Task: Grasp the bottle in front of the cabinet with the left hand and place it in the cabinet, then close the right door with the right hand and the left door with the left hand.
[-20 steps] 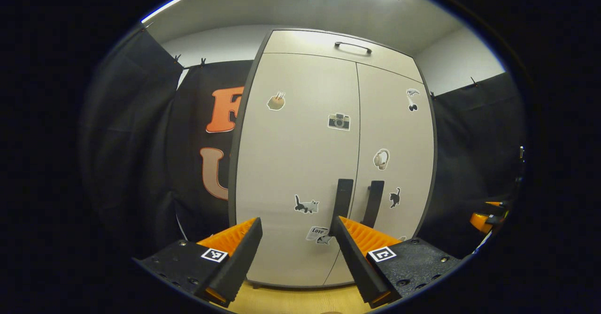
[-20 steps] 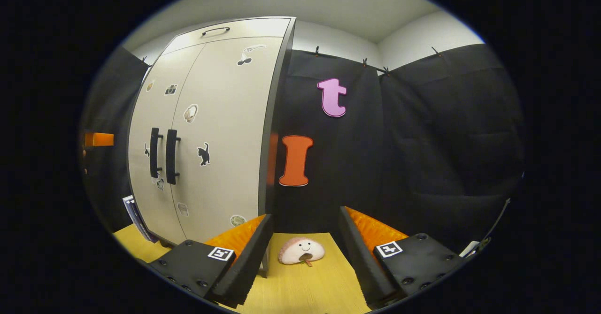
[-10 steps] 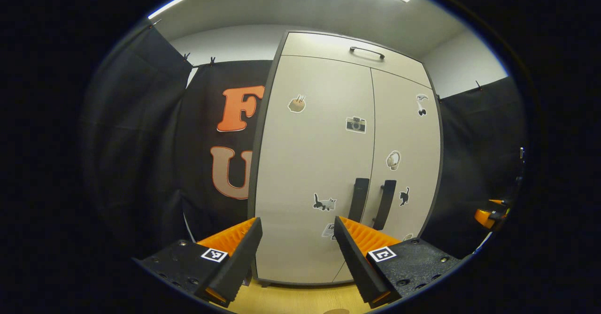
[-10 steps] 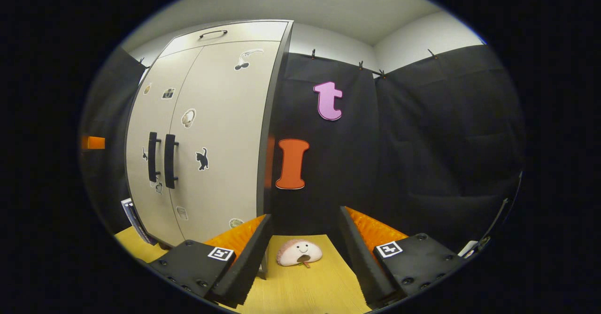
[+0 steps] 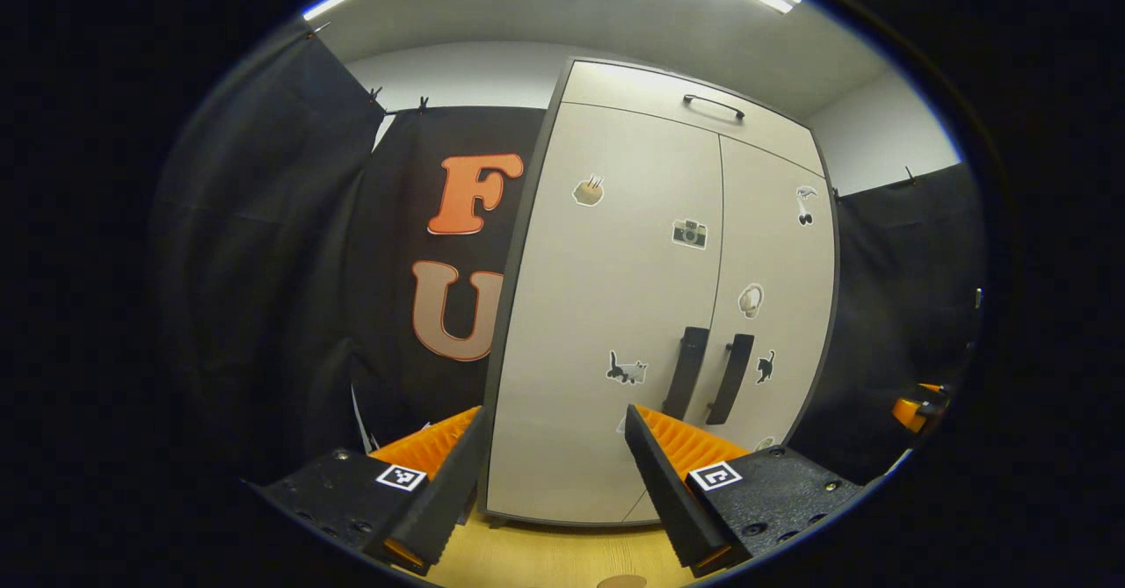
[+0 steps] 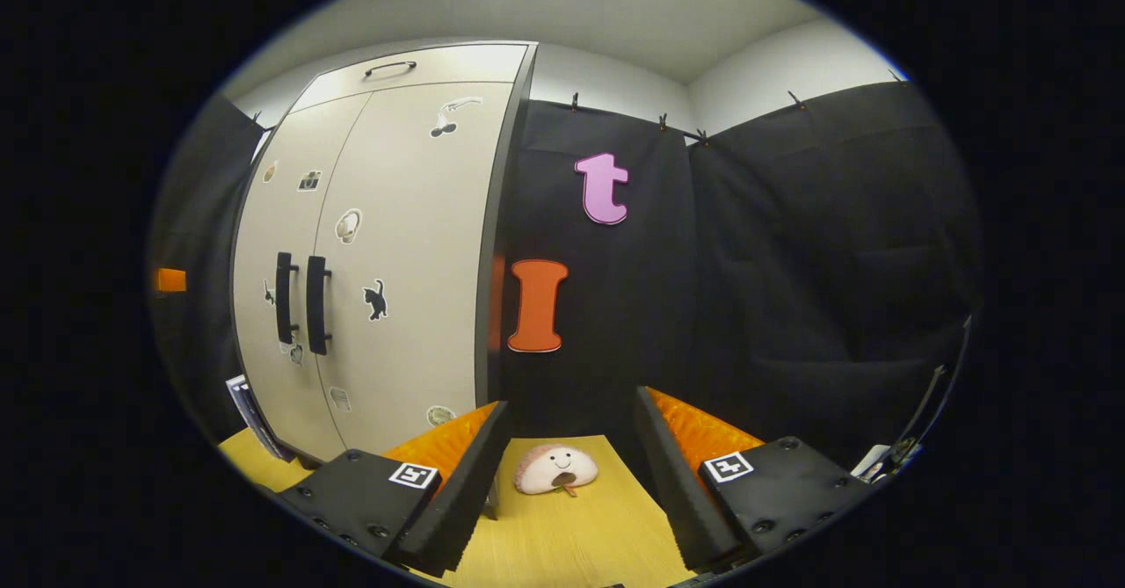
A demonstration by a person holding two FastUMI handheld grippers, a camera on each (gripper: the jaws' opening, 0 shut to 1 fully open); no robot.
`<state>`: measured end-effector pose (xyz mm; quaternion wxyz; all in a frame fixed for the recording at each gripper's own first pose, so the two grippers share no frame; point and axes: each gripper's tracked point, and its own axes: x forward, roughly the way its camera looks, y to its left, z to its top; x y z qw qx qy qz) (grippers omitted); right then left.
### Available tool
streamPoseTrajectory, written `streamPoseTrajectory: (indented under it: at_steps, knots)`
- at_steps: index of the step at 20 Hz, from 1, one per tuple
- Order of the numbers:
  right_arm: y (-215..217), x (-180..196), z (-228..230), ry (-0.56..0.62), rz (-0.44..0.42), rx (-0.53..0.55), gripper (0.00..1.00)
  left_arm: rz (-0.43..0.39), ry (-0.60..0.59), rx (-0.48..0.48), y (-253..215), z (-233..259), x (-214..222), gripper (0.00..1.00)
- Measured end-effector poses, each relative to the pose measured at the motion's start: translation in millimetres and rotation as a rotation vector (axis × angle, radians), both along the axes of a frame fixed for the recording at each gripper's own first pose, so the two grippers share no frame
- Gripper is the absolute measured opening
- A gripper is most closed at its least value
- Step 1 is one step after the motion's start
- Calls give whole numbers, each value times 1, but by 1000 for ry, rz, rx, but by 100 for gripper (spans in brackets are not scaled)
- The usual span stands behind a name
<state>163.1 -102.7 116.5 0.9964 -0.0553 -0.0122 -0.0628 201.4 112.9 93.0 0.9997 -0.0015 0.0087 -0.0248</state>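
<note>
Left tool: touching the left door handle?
Apart. In the left gripper view the left tool is open and empty, and bare door panel shows between its fingers, with the left door handle standing farther off on the cabinet.

A pale wooden tabletop (image 6: 571, 535) carried the booth's contents. The tall beige cabinet (image 6: 395, 307) stood directly on it at the left, both doors closed, seen again in the left gripper view (image 5: 633, 324). Just right of the cabinet's near corner, a small smiling plush toy (image 6: 555, 468) lay on the bare wood (image 5: 545, 557).
</note>
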Motion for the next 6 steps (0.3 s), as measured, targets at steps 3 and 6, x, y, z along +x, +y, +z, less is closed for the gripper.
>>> streamPoseTrajectory:
  at_steps: [3, 6]
  knots:
    - [1, -3, 0, 1, 4, 0, 94, -3, 7, 21, -1, -1, 0, 94]
    - [2, -7, 2, -3, 5, -5, 94, -17, 12, 32, -5, 2, -3, 94]
